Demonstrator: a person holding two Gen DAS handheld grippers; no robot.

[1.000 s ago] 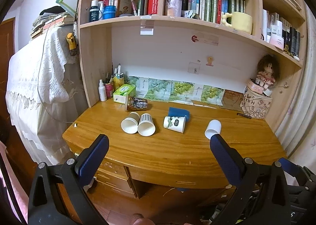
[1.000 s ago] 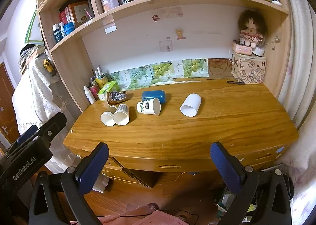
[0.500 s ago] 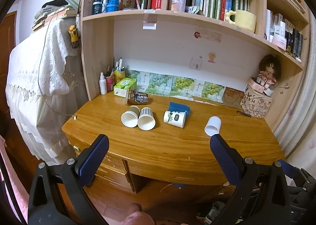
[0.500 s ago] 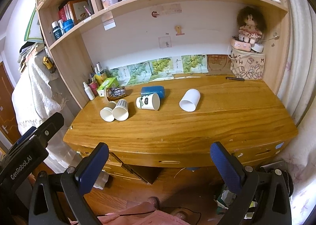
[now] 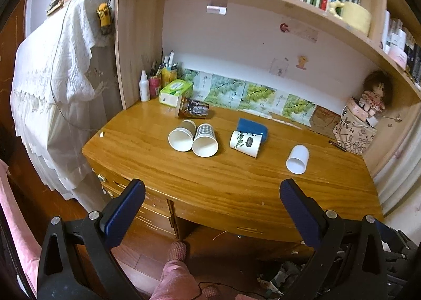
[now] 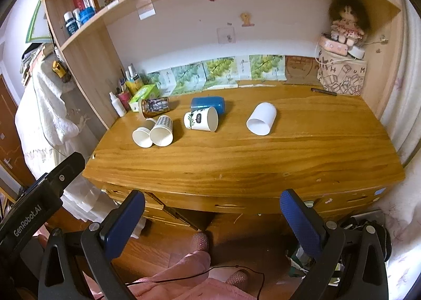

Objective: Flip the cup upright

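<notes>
Wooden desk (image 5: pixel 236 184) under a shelf unit, seen from in front of its near edge by both wrist cameras. 6 cups lie on their sides on it: 2 paper cups touching side by side, a plain white-rimmed one (image 5: pixel 181 136) and a checked one (image 5: pixel 205 139), mouths toward the cameras; 1 leaf-print cup (image 5: pixel 246 143) with a blue cup (image 5: pixel 252 128) just behind it, touching; 1 plain white cup (image 5: pixel 297 159) off alone; 1 dark patterned cup (image 5: pixel 193 109) at the back by a green tissue box (image 5: pixel 175 91). Left gripper (image 5: pixel 211 194) jaws spread wide, nothing between them, nothing touched; it hangs short of the desk's front edge, all cups ahead of the fingertips, the paired cups slightly left of centre between the fingers, the white cup ahead of the right finger. Right gripper (image 6: pixel 211 203) also fully spread and empty, also short of the desk edge; from it the white cup (image 6: pixel 261 122) sits ahead, right of centre, and the leaf-print cup (image 6: pixel 201 122) ahead near centre. 1 doll (image 6: pixel 346 23) sits on a printed bag (image 6: pixel 342 76) at far right. Blue cup mostly hidden behind the leaf-print one; top shelf books cut off by frame; left gripper body (image 6: pixel 39 194) only partly visible at the right view's left edge.
</notes>
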